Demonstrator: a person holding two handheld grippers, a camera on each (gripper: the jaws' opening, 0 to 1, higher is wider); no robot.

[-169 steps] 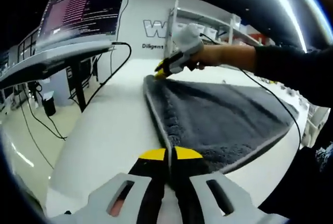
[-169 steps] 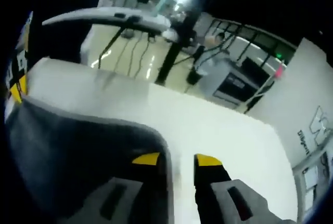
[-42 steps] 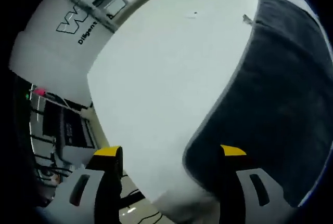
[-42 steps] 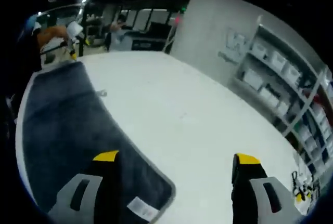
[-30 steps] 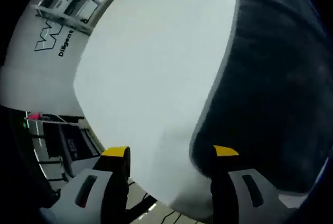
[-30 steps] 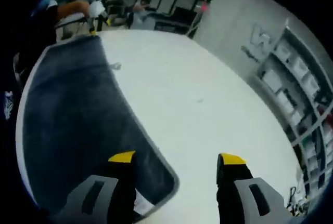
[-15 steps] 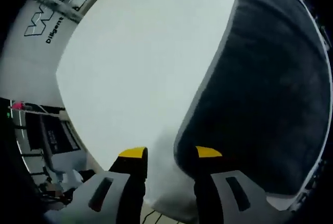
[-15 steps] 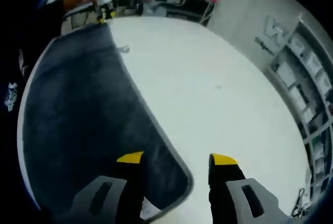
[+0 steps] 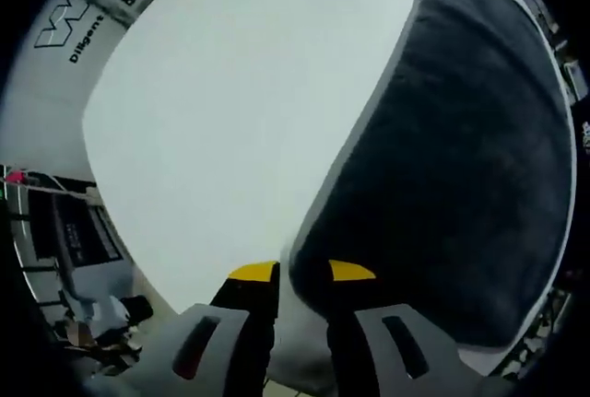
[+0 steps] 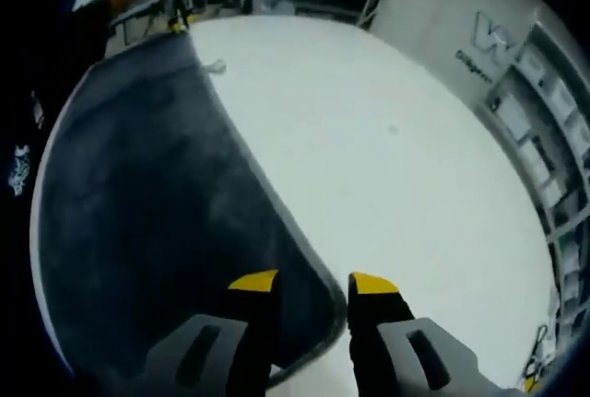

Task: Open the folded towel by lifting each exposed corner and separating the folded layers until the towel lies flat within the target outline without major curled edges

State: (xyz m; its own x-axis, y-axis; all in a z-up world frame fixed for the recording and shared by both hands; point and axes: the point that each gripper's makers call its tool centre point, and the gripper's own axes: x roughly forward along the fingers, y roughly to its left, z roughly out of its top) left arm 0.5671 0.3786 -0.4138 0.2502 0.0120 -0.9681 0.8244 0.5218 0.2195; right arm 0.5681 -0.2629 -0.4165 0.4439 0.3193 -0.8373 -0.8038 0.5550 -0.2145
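Observation:
A dark grey towel (image 9: 461, 157) with a pale hem lies spread on the white table (image 9: 230, 111). In the left gripper view its near corner sits between the jaws of my left gripper (image 9: 302, 273), which is open by a narrow gap, with a sliver of table between the hem and the left jaw. In the right gripper view another corner of the towel (image 10: 147, 194) lies between the jaws of my right gripper (image 10: 313, 282), open a little wider. The left gripper (image 10: 178, 12) also appears there, held in a hand at the towel's far corner.
A small tag (image 10: 217, 65) sticks out of the towel's hem. The table (image 10: 387, 167) stretches wide beyond the towel. A lettered white wall panel (image 9: 83, 42) and shelving (image 10: 544, 130) stand past it. The table edge drops to the floor and equipment (image 9: 83, 231).
Both grippers have come down onto their towel corners and their jaws have narrowed from wide open to a small gap. The towel lies as before.

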